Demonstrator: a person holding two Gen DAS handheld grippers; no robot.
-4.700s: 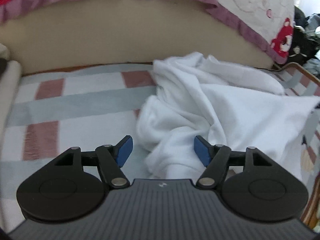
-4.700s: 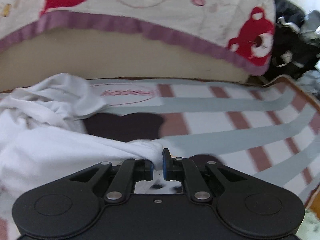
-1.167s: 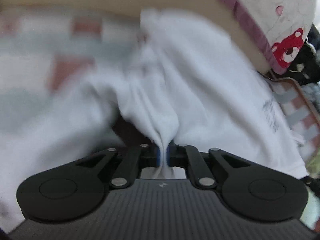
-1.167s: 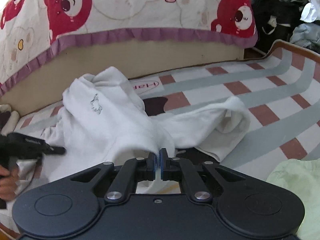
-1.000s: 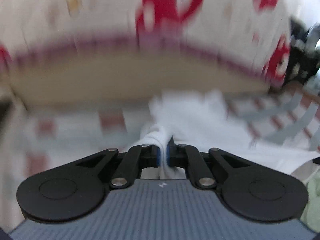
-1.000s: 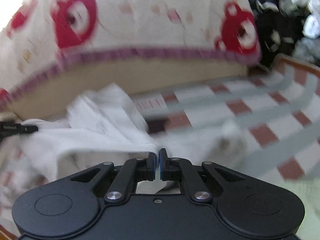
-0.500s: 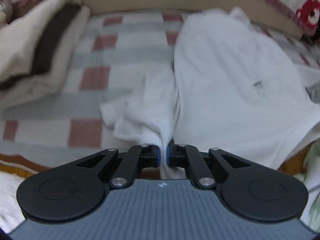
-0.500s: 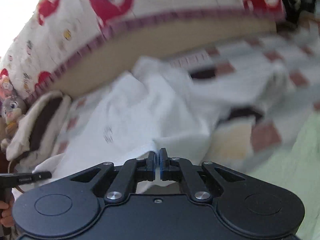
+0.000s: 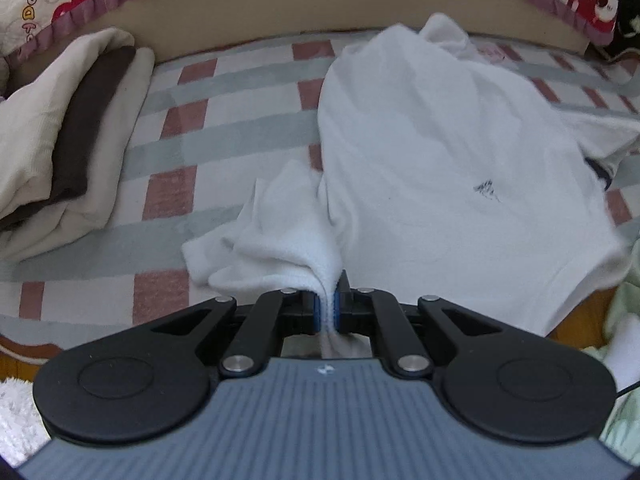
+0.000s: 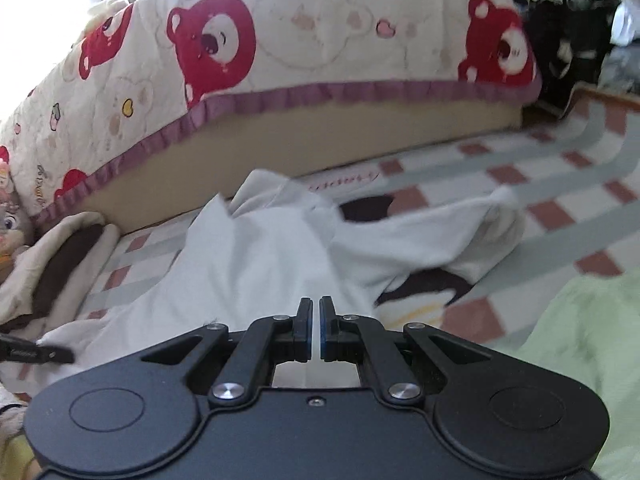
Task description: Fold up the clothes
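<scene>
A white garment [image 9: 440, 140] with a small dark logo [image 9: 486, 190] lies spread front-up on the checked mat [image 9: 224, 136]. My left gripper [image 9: 327, 306] is shut on a bunched fold at its near left corner, where the cloth gathers into ridges. In the right wrist view the same garment [image 10: 260, 264] runs from my right gripper [image 10: 315, 328] toward the bed, with one sleeve [image 10: 460, 236] flung out to the right. The right gripper is shut on the near hem, with a thin strip of white cloth between its pads. The left gripper's black tip [image 10: 60, 356] shows at the far left.
A folded cream-and-brown garment [image 9: 68, 132] lies left on the mat. A bed with a red-bear quilt [image 10: 320, 40] closes the far side. A pale green cloth [image 10: 580, 340] lies at the near right. Dark clothes [image 10: 580, 20] are piled behind the bed's corner.
Both grippers have kept their hold and swung the garment over the mat. The left one has dropped and tipped downward. The garment now lies spread rather than hanging bunched.
</scene>
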